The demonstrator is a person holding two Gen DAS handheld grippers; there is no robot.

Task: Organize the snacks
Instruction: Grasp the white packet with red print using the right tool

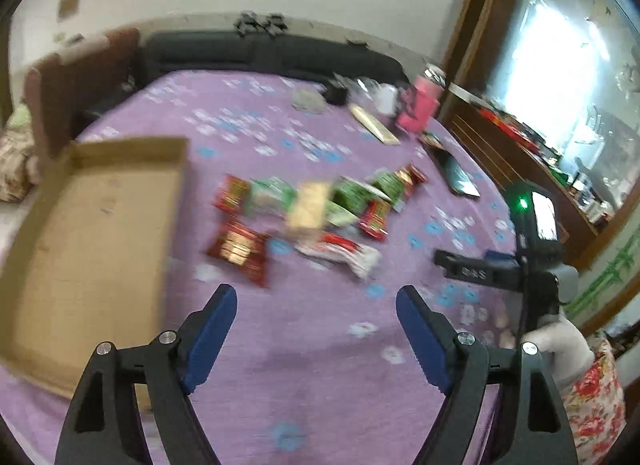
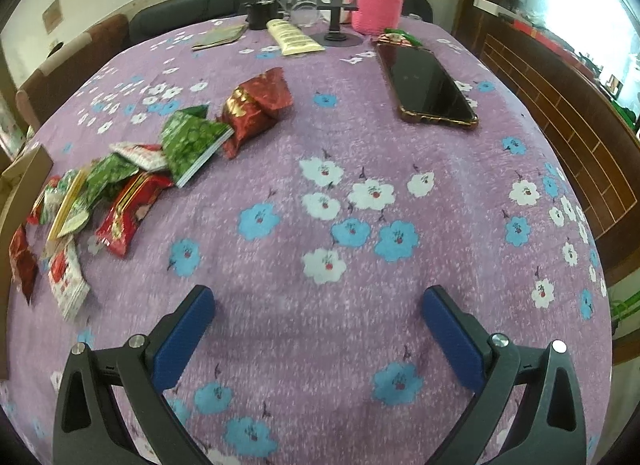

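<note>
Left fingers (image 1: pixel 316 297): wide apart, nothing between them.
Right fingers (image 2: pixel 319 299): wide apart, nothing between them.
Snacks: pile of red, green and white foil snack packets (image 1: pixel 316 217) lies beyond the left fingers on the purple flowered surface (image 1: pixel 320 365); blurred, no sure count.
Box: one shallow brown cardboard box (image 1: pixel 92 249), far left.

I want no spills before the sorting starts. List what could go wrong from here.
1. The snacks lie overlapped in a heap, so the open left gripper may pinch two packets or scatter the rest.
2. The phone lies flat beside the heap; a wide sweep might knock it.
3. The box looks shallow, so dropped packets could slide out.
</note>
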